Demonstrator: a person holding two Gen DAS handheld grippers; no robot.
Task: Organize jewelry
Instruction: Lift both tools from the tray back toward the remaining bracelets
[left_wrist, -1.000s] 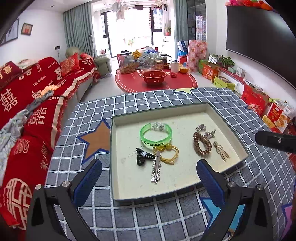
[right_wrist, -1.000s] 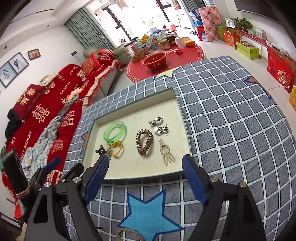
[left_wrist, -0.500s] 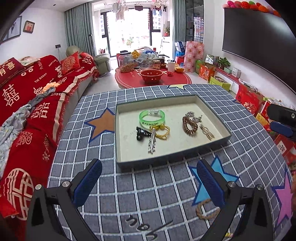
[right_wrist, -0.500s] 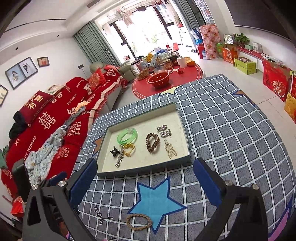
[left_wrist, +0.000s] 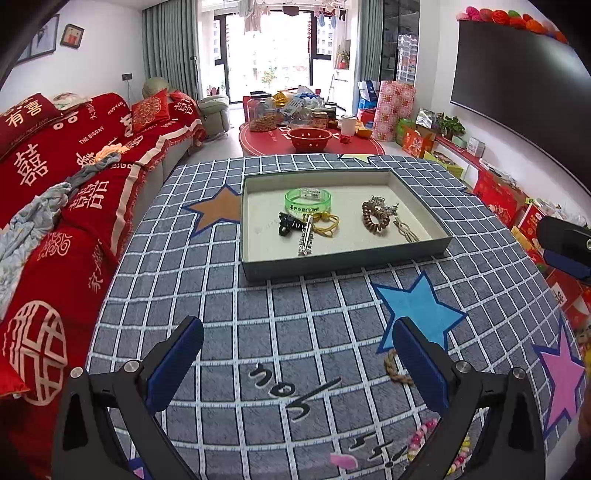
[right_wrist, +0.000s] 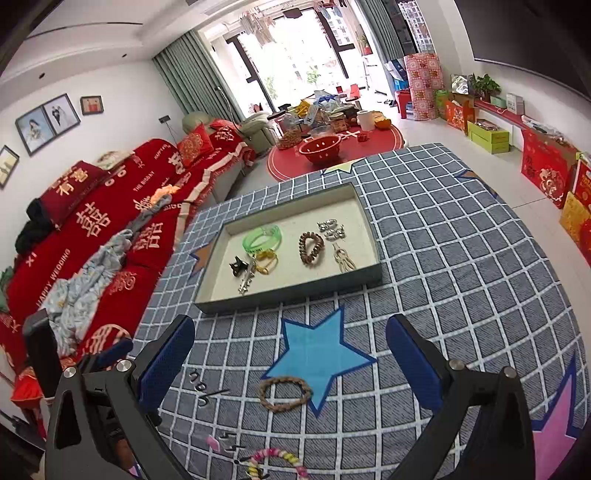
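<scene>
A shallow grey tray on the checked tablecloth holds a green bangle, a black clip, a silver clip, a yellow cord, a brown coil bracelet, silver pieces and a beige clip. A brown braided bracelet lies on the cloth near the blue star. A multicoloured bead bracelet lies at the near edge. My left gripper and right gripper are open, empty, held above the cloth short of the tray.
A red sofa runs along the left of the table. A red round rug with a red colander and jars lies beyond the table. Gift boxes line the right wall. The right gripper's body shows at the left wrist view's right edge.
Both grippers have pulled back and up from the tray toward the near edge of the table. The brown braided bracelet and bead bracelet have come into view. Both stay open.
</scene>
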